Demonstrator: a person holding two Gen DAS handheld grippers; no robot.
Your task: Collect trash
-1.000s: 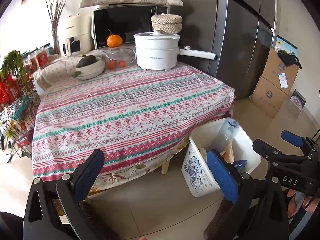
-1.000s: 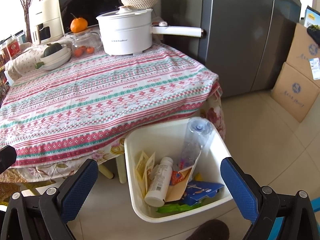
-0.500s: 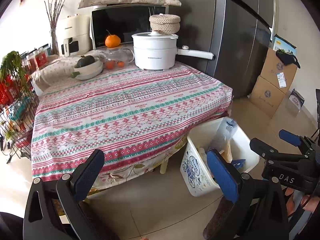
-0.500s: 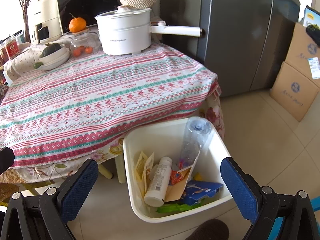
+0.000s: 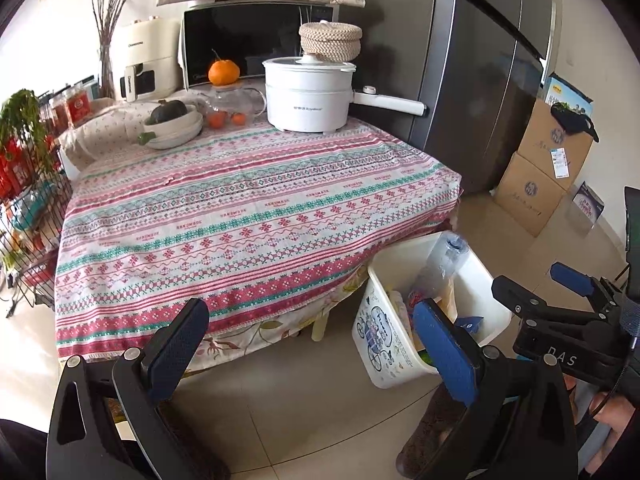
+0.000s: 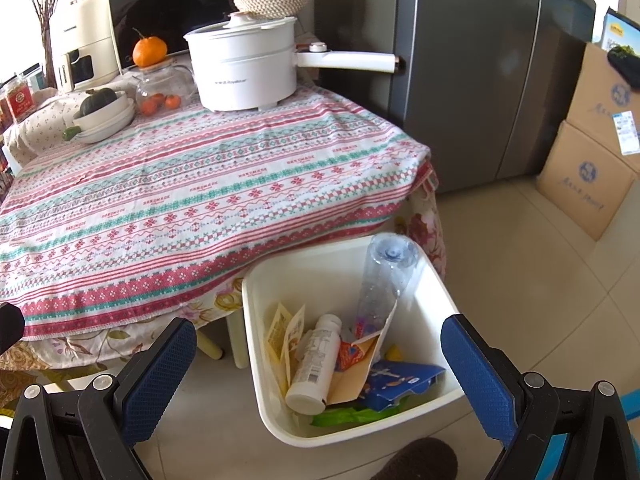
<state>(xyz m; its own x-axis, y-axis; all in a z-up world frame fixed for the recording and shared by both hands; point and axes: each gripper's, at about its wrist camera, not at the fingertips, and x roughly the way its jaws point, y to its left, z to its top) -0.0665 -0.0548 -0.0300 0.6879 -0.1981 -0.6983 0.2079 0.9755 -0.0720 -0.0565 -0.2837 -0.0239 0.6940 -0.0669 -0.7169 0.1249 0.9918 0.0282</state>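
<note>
A white trash bin (image 6: 256, 344) stands on the floor by the table's near right corner; it also shows in the left wrist view (image 5: 384, 344). It holds a clear plastic bottle (image 6: 384, 276), a white bottle (image 6: 314, 364), yellow sachets (image 6: 282, 330), blue packaging (image 6: 400, 380) and a green wrapper. My right gripper (image 6: 320, 376) is open and empty just above the bin's near side. My left gripper (image 5: 316, 348) is open and empty, above the floor left of the bin. The right gripper (image 5: 560, 296) shows at the right of the left wrist view.
The table with the striped cloth (image 5: 240, 216) carries a white electric pot (image 5: 308, 96), a bowl stack (image 5: 172, 128), a glass jar with oranges and a microwave at its far side. A grey fridge (image 5: 480, 80) and cardboard boxes (image 5: 536, 184) stand right. A wire rack (image 5: 28, 200) stands left.
Both grippers have drifted slightly; the view shifted a little. Both stay open and empty, and the bin's contents have not moved.
</note>
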